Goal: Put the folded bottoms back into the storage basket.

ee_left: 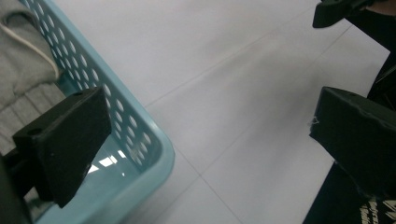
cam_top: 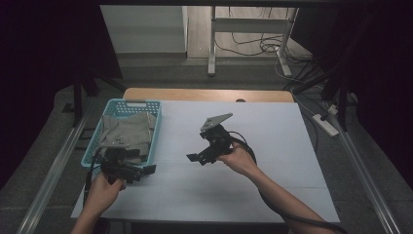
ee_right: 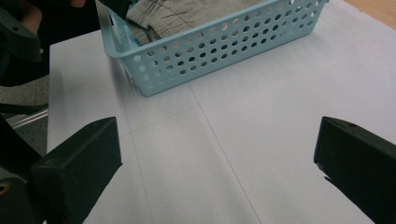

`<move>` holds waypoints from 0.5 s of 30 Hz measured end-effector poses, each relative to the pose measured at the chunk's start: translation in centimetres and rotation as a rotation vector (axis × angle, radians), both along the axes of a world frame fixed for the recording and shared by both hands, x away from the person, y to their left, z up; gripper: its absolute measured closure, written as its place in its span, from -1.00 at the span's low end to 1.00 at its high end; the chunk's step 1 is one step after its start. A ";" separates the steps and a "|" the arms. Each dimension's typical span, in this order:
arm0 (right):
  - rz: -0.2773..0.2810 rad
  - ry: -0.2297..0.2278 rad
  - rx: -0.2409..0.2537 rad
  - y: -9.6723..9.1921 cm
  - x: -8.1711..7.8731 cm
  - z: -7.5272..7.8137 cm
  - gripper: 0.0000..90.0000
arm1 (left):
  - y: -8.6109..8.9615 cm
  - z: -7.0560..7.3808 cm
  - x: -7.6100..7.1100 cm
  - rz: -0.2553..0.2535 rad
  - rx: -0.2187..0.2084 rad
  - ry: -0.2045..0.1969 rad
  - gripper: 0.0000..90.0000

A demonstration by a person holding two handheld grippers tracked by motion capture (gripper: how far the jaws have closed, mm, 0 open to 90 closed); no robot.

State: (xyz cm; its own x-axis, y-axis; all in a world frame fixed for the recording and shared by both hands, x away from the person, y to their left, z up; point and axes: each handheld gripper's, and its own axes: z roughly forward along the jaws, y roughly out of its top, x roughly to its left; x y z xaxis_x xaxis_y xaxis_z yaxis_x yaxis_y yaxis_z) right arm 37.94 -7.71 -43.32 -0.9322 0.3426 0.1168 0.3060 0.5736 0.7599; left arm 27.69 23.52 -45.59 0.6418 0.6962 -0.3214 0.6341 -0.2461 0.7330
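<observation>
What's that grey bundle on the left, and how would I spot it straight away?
Start at the white table and look to its left edge, where a light blue perforated basket sits. The grey folded cloth lies inside it, the one soft thing there, just ahead of the left tongs.

The high view looks forward and down from above the near side of the white table (cam_top: 272,126). The left gripper view sits close over the corner of the perforated light-blue plastic basket (ee_left: 140,135), facing across the tabletop. The right gripper view looks low along the table towards that same basket (ee_right: 219,44), farther off.
</observation>
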 end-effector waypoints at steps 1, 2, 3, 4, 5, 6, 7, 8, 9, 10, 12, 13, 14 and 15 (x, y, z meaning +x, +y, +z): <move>-0.004 0.002 -0.003 -0.1 -0.1 0.0 -0.98 | 0.1 0.0 -0.2 0.000 -0.002 0.004 -1.00; -0.004 0.006 0.000 -0.2 -0.1 -0.1 -0.98 | 0.1 -0.1 -0.3 0.002 -0.002 0.004 -1.00; -0.005 0.009 0.002 -0.3 -0.1 -0.1 -0.98 | 0.2 -0.1 -0.6 0.006 -0.002 0.002 -1.00; -0.004 0.016 -0.001 -0.3 -0.2 -0.1 -0.98 | 0.3 -0.2 -0.8 0.006 0.000 0.002 -1.00; -0.006 0.014 -0.002 -0.4 -0.3 -0.2 -0.98 | 0.3 -0.2 -1.0 0.008 -0.001 0.004 -1.00; -0.006 0.013 -0.003 -0.4 -0.3 -0.2 -0.98 | 0.4 -0.3 -1.2 0.010 -0.001 0.004 -1.00; -0.004 0.014 -0.007 -0.5 -0.3 -0.3 -0.98 | 0.5 -0.3 -1.4 0.011 -0.004 0.002 -1.00; -0.003 0.015 -0.007 -0.5 -0.4 -0.3 -0.98 | 0.6 -0.4 -1.7 0.010 -0.007 0.002 -1.00; -0.003 0.019 -0.007 -0.5 -0.4 -0.4 -0.98 | 0.7 -0.4 -1.9 0.010 -0.008 0.002 -1.00; -0.003 0.018 -0.007 -0.6 -0.5 -0.4 -0.98 | 0.8 -0.5 -2.1 0.012 -0.010 0.002 -1.00; 0.000 0.018 -0.015 -0.6 -0.6 -0.5 -0.98 | 1.0 -0.7 -2.5 0.012 -0.019 0.004 -1.00; 0.003 0.018 -0.015 -0.6 -0.7 -0.5 -0.98 | 1.1 -0.7 -2.8 0.014 -0.028 0.006 -1.00; 0.002 0.020 -0.016 -0.6 -0.8 -0.5 -0.98 | 1.3 -0.8 -3.0 0.016 -0.033 0.006 -1.00; 0.003 0.019 -0.016 -0.7 -0.8 -0.5 -0.98 | 1.4 -0.8 -3.2 0.018 -0.037 0.006 -1.00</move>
State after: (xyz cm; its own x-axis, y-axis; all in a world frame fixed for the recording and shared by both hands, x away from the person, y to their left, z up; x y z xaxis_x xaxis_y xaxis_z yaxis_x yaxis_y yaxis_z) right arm 37.13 -8.37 -43.81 -0.9308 0.3418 0.1295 0.3189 0.5865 0.7445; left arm 24.52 24.90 -46.42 0.6270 0.6953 -0.3513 0.6429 -0.2072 0.7374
